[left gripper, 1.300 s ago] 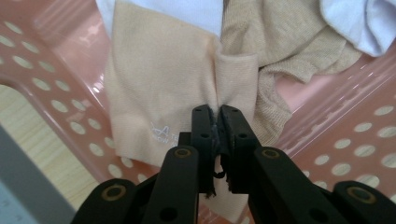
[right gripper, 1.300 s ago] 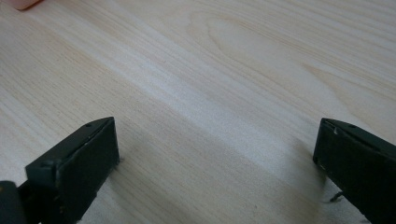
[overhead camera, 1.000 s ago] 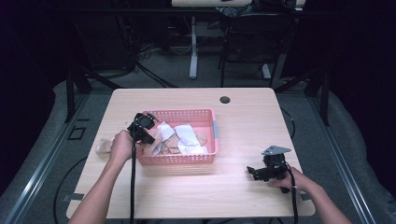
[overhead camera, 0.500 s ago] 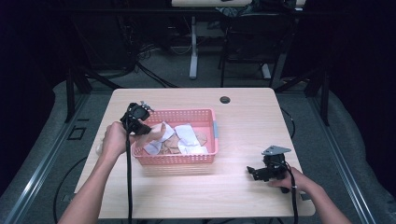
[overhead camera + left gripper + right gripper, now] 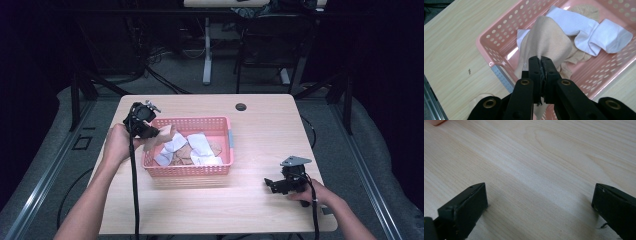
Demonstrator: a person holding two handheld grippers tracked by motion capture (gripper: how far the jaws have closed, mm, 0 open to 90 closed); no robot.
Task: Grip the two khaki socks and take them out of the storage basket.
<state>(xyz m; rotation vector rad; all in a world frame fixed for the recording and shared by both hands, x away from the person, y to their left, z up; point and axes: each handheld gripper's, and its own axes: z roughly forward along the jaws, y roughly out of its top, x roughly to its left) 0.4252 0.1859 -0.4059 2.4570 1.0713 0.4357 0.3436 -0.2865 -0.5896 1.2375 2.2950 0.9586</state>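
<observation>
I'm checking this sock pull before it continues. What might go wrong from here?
1. The left hand-held gripper pinches only a fold of the beige sock, so the sock may slip out.
2. The beige sock drapes over the rim of the pink basket, so it may snag there and drag or tip the basket.
3. A white sock lies against the beige one and may come along.

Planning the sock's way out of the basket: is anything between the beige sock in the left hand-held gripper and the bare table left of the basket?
Only the pink basket's left wall. The left hand-held gripper holds the beige sock above that rim, and the table beyond it looks bare except a beige piece near the corner.
</observation>
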